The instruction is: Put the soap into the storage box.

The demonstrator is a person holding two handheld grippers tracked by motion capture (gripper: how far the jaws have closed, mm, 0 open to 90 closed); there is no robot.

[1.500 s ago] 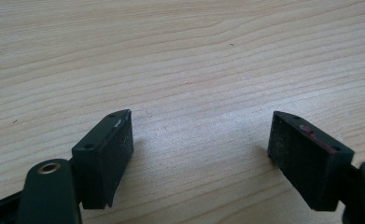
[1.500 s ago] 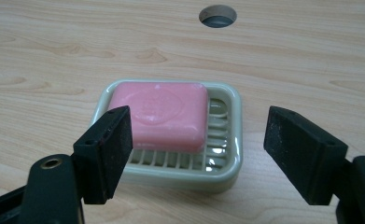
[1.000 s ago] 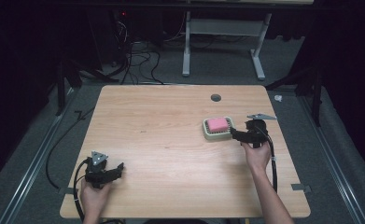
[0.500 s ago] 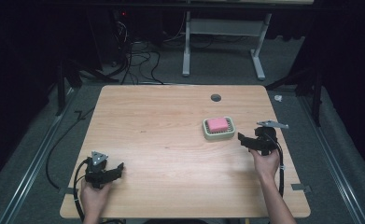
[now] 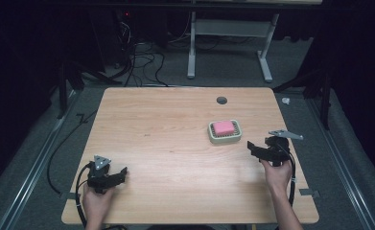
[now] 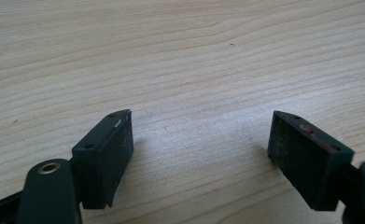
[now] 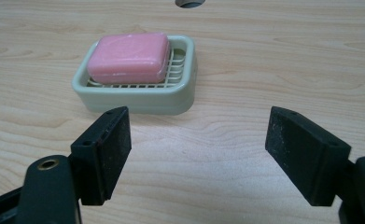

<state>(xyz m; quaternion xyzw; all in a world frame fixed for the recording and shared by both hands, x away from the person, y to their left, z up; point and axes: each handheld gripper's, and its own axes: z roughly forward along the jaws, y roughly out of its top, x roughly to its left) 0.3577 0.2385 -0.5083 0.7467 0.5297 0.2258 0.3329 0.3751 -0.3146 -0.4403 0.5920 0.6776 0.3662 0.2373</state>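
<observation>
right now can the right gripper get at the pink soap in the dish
Probably yes. The right gripper is open, apart from the soap dish, with bare table between. The pink soap lies uncovered on the dish's rack, and nothing stands in the way.

A pink rounded soap bar (image 7: 128,57) lies flat on the slatted grid of a pale green soap dish (image 7: 180,100), which sits upright on the wooden surface (image 5: 166,134), right of centre
</observation>
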